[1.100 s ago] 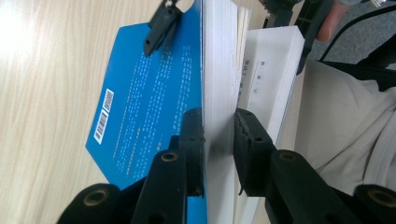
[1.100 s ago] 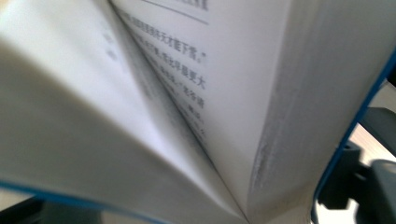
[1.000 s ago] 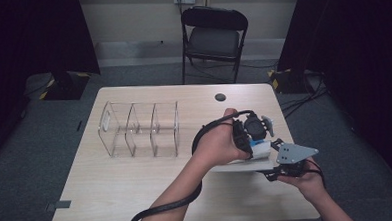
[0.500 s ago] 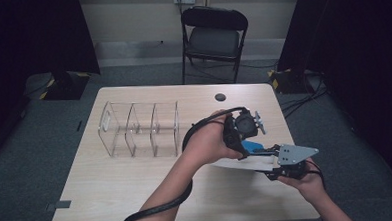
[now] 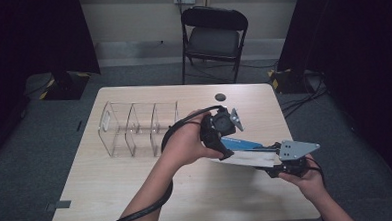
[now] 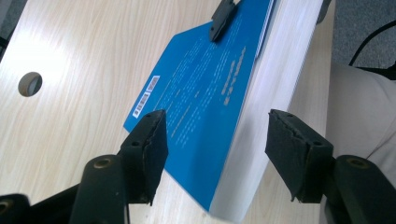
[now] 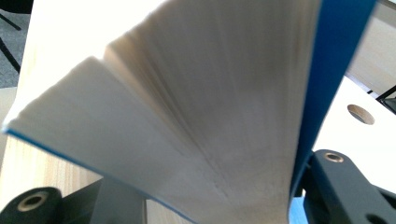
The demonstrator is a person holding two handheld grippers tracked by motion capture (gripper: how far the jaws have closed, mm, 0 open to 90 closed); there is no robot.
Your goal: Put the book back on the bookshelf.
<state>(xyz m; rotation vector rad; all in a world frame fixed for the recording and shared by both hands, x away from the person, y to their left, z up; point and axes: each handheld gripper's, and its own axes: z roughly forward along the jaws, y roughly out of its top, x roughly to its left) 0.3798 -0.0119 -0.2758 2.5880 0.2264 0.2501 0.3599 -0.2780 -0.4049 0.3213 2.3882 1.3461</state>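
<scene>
Blue book (image 5: 248, 150) near right front of bench (image 5: 112, 194), tilted, cover up, page edges fanned. We see right tool (image 5: 279, 168) pinching book at its right end, jaws clamped on page block and cover. Left tool (image 6: 215, 154) spread, jaws just opened, straddling book's near corner, pads off it. Clear divider rack (image 5: 134, 128) well left of book. We note chair (image 5: 213, 37) behind bench.

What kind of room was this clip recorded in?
Probably a lab or studio set up for recording, not a home: a light wooden table on grey carpet, black curtains on both sides, a black folding chair against the wall, and cables lying on the floor.
</scene>
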